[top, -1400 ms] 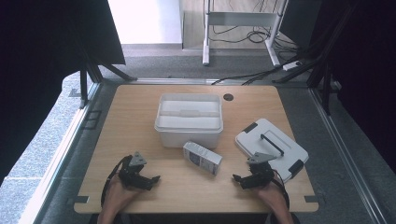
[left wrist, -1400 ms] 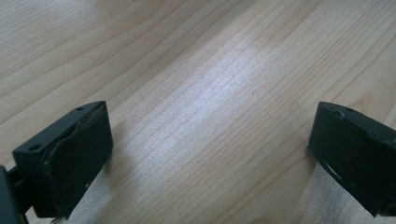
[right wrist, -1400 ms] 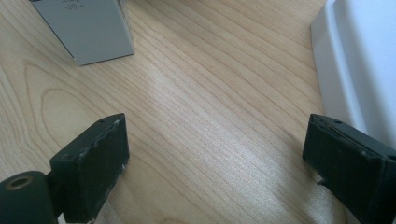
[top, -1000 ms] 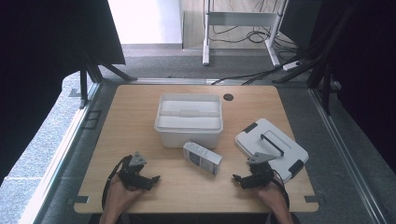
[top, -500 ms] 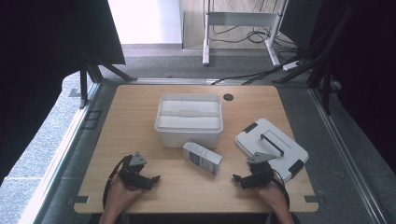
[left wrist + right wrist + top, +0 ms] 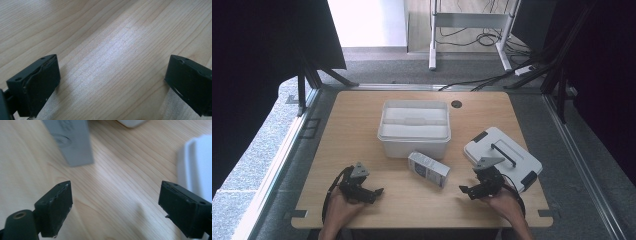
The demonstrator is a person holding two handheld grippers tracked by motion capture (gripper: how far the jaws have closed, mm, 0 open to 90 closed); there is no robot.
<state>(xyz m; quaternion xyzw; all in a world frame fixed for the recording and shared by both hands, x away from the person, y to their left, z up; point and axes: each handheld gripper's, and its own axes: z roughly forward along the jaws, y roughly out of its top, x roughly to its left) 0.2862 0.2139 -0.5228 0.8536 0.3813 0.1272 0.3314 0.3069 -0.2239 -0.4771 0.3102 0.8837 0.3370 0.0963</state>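
A white open bin (image 6: 414, 128) stands at the middle of the wooden table (image 6: 362, 125). A small grey box (image 6: 428, 169) lies just in front of it, also seen blurred at the top of the right gripper view (image 6: 72, 140). The bin's white lid (image 6: 502, 157) with black clips lies at the right, its edge in the right gripper view (image 6: 197, 165). My left gripper (image 6: 374, 192) rests open near the front left; its jaws stand wide over bare wood (image 6: 112, 57). My right gripper (image 6: 464, 190) rests open near the front right, pointing toward the grey box, with nothing between its jaws.
A round cable hole (image 6: 456, 104) sits at the table's far edge. Beyond the table are a metal desk frame (image 6: 472, 25) and cables (image 6: 492, 75) on grey floor. Black curtains hang on both sides.
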